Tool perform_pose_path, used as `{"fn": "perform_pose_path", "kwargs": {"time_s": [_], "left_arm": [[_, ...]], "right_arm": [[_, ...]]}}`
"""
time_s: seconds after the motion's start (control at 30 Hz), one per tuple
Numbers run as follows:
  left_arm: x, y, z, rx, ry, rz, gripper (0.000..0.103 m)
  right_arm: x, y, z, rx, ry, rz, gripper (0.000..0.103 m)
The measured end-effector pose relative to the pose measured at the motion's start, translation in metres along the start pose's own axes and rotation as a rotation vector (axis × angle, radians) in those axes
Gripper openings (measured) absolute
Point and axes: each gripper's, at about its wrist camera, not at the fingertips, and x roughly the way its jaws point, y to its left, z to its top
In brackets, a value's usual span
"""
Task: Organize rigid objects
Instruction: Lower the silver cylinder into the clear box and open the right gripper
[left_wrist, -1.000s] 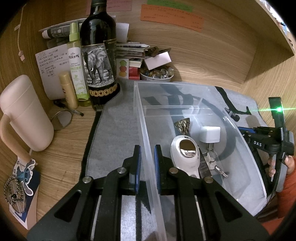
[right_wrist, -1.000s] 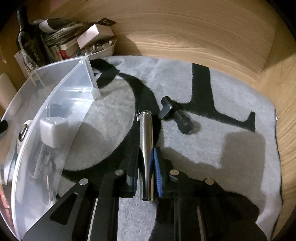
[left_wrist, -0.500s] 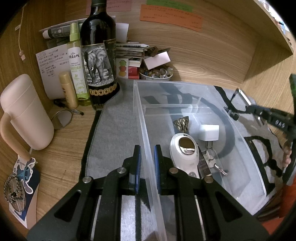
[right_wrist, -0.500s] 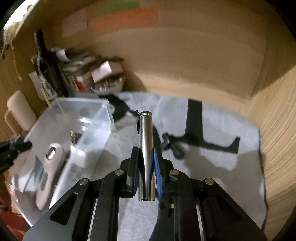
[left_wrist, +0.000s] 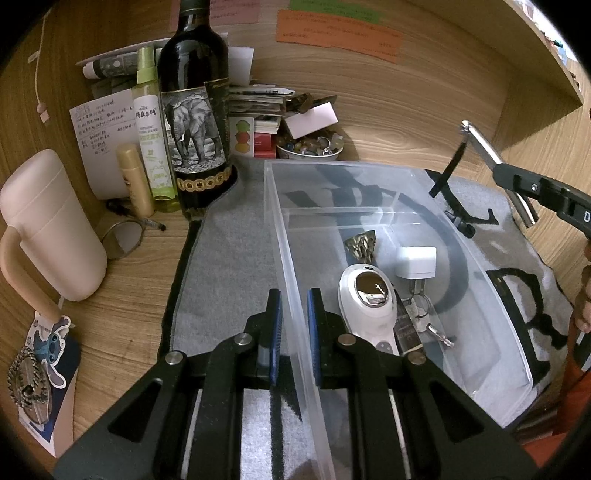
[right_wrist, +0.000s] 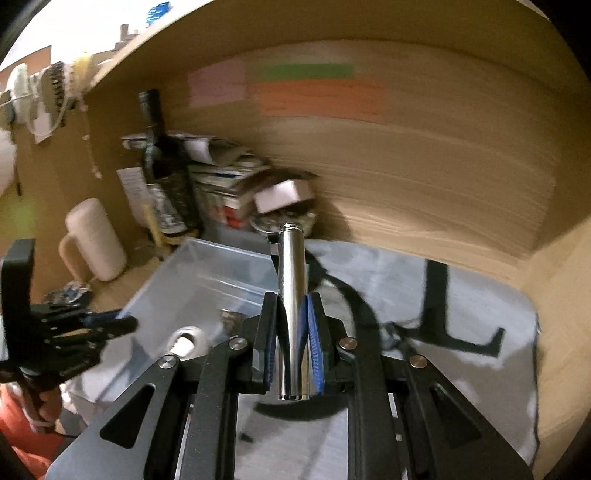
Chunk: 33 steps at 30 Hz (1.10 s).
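My left gripper (left_wrist: 294, 295) is shut on the near left wall of a clear plastic bin (left_wrist: 291, 258). The bin holds a white handheld device (left_wrist: 367, 295), a white charger (left_wrist: 415, 262), keys (left_wrist: 424, 317) and a small brass piece (left_wrist: 362, 243). My right gripper (right_wrist: 291, 301) is shut on a silver metal tube (right_wrist: 291, 295) and holds it in the air over the grey mat, right of the bin (right_wrist: 207, 280). In the left wrist view the tube (left_wrist: 484, 147) shows at the upper right. A small black part (left_wrist: 463, 225) lies on the mat beyond the bin.
A wine bottle (left_wrist: 195, 122), a spray bottle (left_wrist: 151, 125), a gold tube (left_wrist: 135, 181), a pink mug (left_wrist: 48, 229) and a bowl of trinkets (left_wrist: 310, 144) crowd the back left. Wooden walls close the back and right. A grey mat (left_wrist: 229, 258) covers the desk.
My right gripper has lifted the silver tube off the mat and raised it high, swinging toward the bin. My left gripper has kept its hold on the bin wall.
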Motion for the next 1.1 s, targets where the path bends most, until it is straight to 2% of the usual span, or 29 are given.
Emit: {"fn": "perform_pose_path", "kwargs": {"time_s": [0.17,0.3,0.53,0.67,0.87,1.1], "left_arm": [[0.0,0.001,0.0,0.002,0.0,-0.003,0.013],[0.0,0.001,0.0,0.0,0.0,-0.005,0.013],[0.001,0.0,-0.001,0.005,0.003,-0.007,0.013],[0.003,0.0,-0.001,0.009,0.008,-0.008,0.013],[0.006,0.001,0.0,0.003,0.011,-0.011,0.013],[0.005,0.003,0.0,-0.002,0.009,-0.011,0.013]], "right_arm": [[0.01,0.02,0.0,-0.036,0.018,0.063,0.014],[0.025,0.033,-0.006,-0.062,0.065,0.098,0.014],[0.059,0.043,-0.018,-0.088,0.202,0.137,0.014],[0.069,0.045,-0.022,-0.104,0.25,0.139,0.014],[0.071,0.047,-0.025,-0.119,0.268,0.142,0.015],[0.064,0.046,-0.023,-0.124,0.24,0.134,0.015]]}}
